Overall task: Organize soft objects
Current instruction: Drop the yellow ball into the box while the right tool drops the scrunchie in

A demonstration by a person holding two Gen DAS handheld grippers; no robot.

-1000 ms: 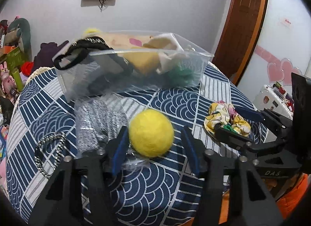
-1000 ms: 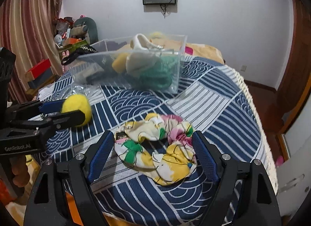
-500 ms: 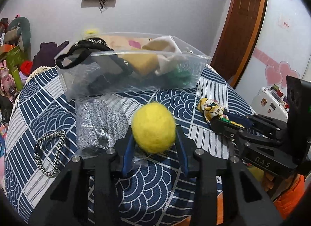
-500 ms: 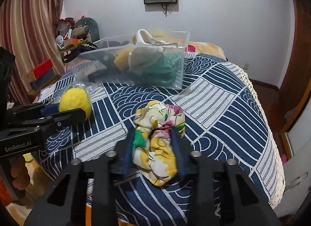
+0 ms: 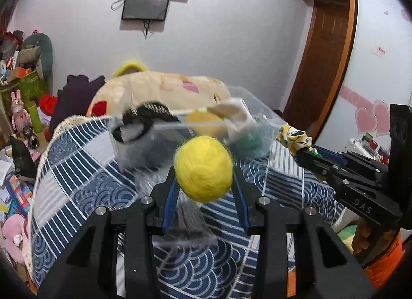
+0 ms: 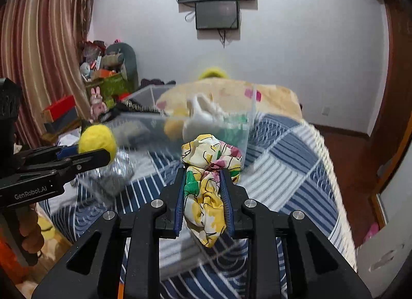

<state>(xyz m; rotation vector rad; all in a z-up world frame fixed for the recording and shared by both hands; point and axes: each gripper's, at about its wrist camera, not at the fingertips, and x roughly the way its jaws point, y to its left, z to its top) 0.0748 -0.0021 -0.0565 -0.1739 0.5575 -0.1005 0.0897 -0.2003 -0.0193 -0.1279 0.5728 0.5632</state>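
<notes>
My left gripper [image 5: 204, 183] is shut on a yellow felt ball [image 5: 203, 169] and holds it above the table. It also shows in the right wrist view [image 6: 96, 142]. My right gripper [image 6: 203, 190] is shut on a floral scrunchie [image 6: 208, 170], lifted off the cloth; it also shows in the left wrist view [image 5: 293, 138]. Ahead stands a clear plastic bin [image 5: 144, 149] with several soft items inside, also in the right wrist view [image 6: 231, 124].
A blue patterned tablecloth [image 5: 77, 165] covers the round table. A clear bag of grey fabric [image 6: 113, 178] lies on it under the ball. A black band [image 5: 146, 113] hangs on the bin's rim. A bed [image 6: 270, 93] and clutter [image 6: 108, 72] stand behind.
Both grippers closed on their objects and then lifted them off the table, moving up toward the bin.
</notes>
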